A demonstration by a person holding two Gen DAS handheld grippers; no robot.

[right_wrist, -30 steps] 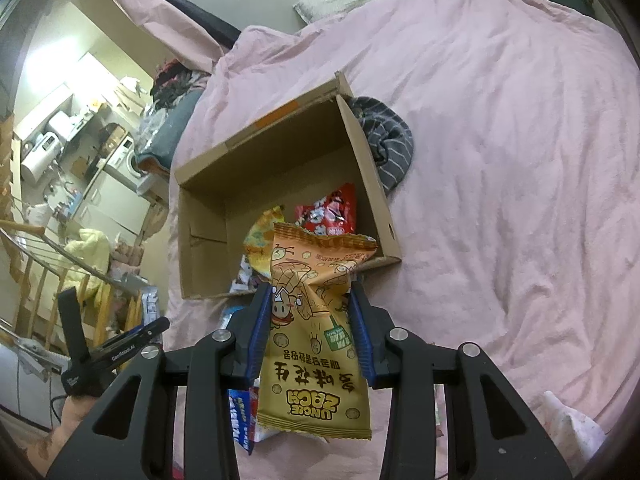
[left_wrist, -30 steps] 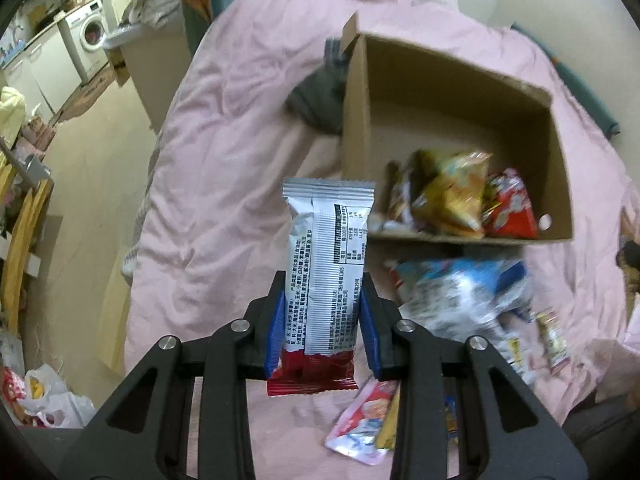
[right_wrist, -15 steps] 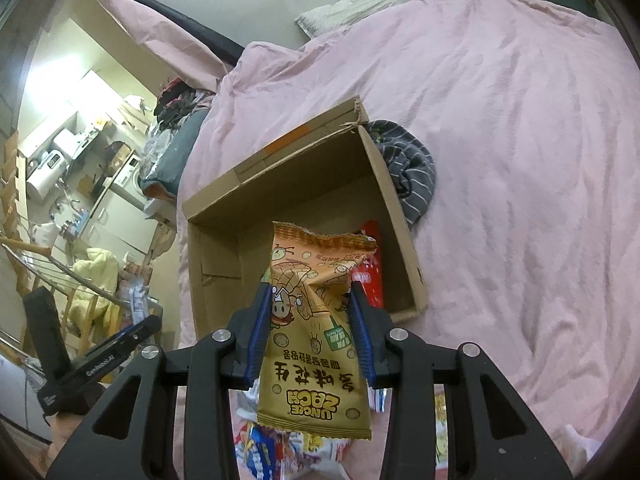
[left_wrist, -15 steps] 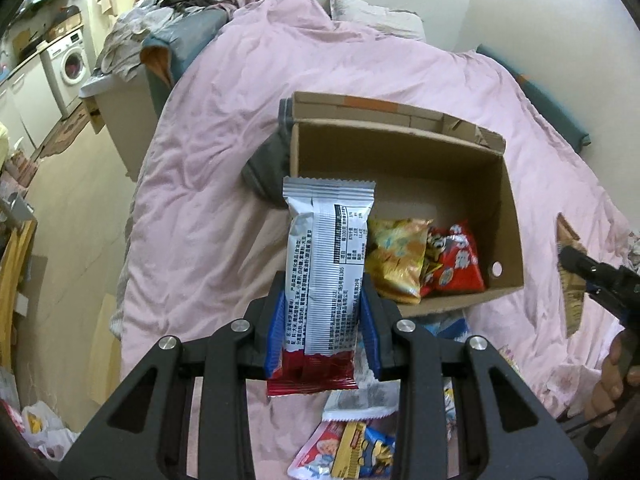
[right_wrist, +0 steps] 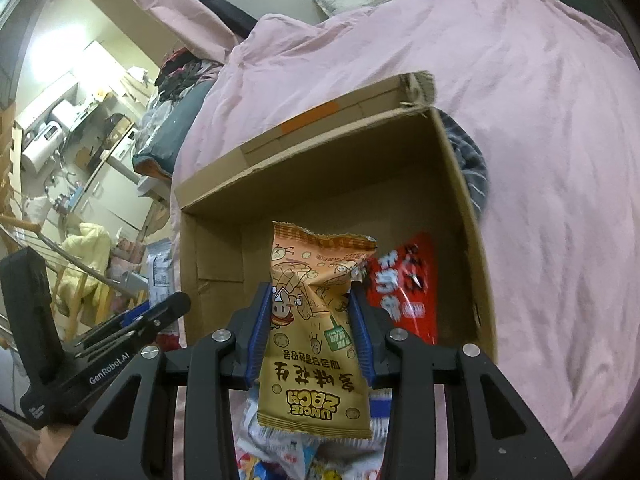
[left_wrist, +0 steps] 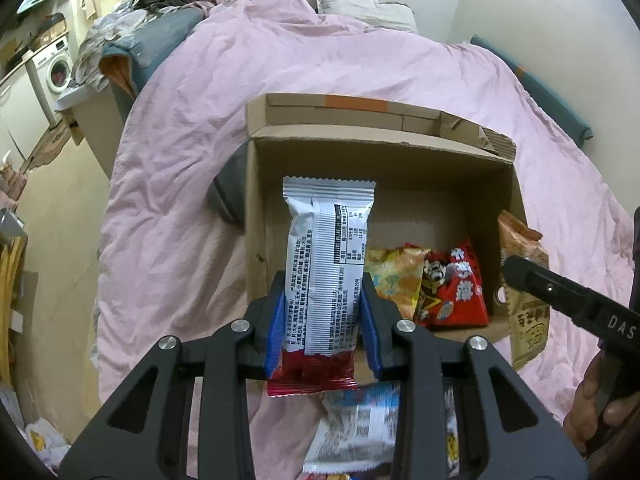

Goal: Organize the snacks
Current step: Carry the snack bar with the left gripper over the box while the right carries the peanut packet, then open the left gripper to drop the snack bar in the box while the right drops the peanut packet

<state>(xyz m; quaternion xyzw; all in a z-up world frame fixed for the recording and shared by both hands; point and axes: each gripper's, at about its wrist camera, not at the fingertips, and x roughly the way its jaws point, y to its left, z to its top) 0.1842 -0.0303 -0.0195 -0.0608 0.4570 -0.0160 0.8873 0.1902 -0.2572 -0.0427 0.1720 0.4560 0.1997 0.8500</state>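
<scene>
Left gripper (left_wrist: pixel 323 316) clamped mid-body on the silver-red snack bar (left_wrist: pixel 326 276), right gripper (right_wrist: pixel 310 334) pinching the orange peanut bag (right_wrist: pixel 316 320) – both over the cardboard box (left_wrist: pixel 256 216); light, crinkly, slippery film – likely crushable, keep mid-pack grip.

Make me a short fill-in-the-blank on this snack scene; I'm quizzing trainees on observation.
1. The left tongs grip a silver and ____ wrapper.
2. The right tongs hold an orange ____ ZACH packet.
3. The red packet lies inside the ____ box.

Missing words: red; UNCLE; cardboard
</scene>
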